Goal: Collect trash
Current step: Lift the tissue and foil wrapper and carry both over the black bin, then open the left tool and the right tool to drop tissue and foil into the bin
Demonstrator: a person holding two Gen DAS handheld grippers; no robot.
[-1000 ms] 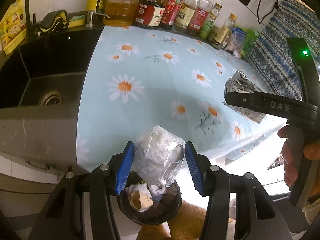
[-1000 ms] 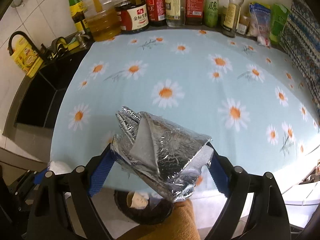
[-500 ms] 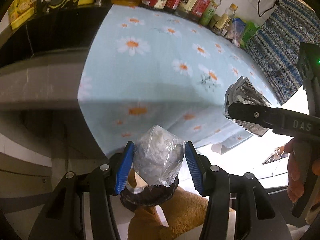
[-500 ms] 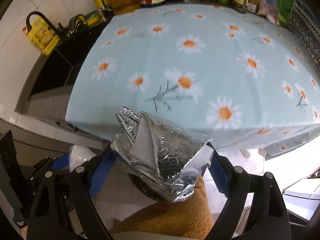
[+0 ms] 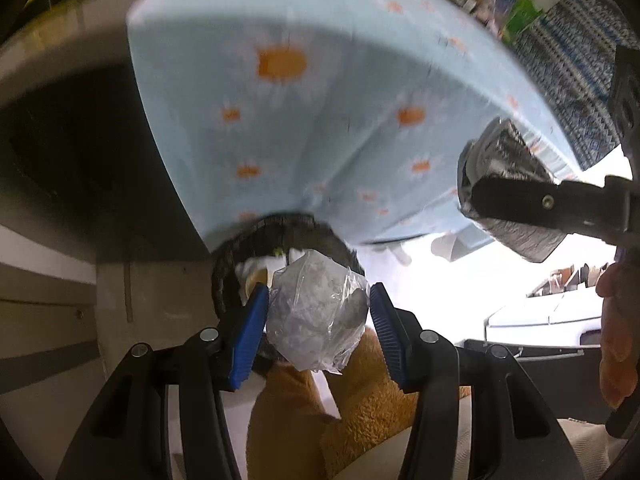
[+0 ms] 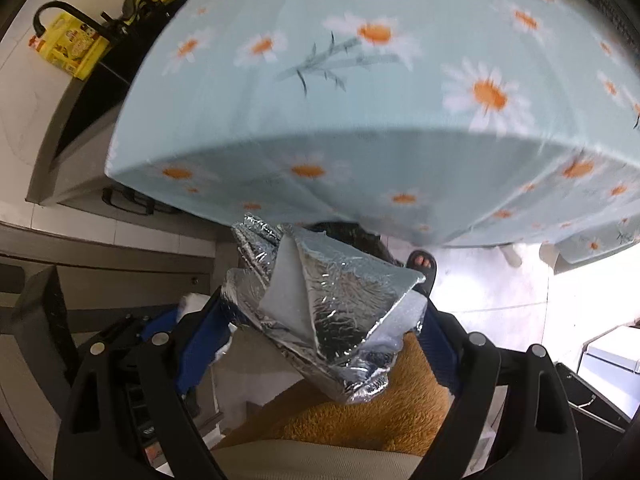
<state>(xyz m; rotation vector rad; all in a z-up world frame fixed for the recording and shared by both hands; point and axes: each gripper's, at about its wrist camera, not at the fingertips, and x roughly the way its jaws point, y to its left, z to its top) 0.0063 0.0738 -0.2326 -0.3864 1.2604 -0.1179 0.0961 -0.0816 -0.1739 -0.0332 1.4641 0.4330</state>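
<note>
- The left gripper (image 5: 316, 316) is clamped on a crumpled clear plastic bag (image 5: 318, 318) with white scraps inside; its blue pads (image 5: 248, 338) press the bag from both sides.
- Just ahead of and below the left gripper's fingertips sits a dark round trash bin (image 5: 280, 232), its rim partly under the hanging edge of the daisy tablecloth (image 5: 320, 100); pale scraps show inside it.
- Beneath both grippers lie the person's orange-brown fleecy trousers (image 5: 288, 412).
- The right gripper (image 6: 324, 320) is closed around a crushed piece of silver foil packaging (image 6: 328, 316) that fills the gap between its fingers and sticks out in front.
- Past the foil, just ahead of the right gripper, a sandalled foot (image 6: 422, 264) stands on the pale floor.
</note>
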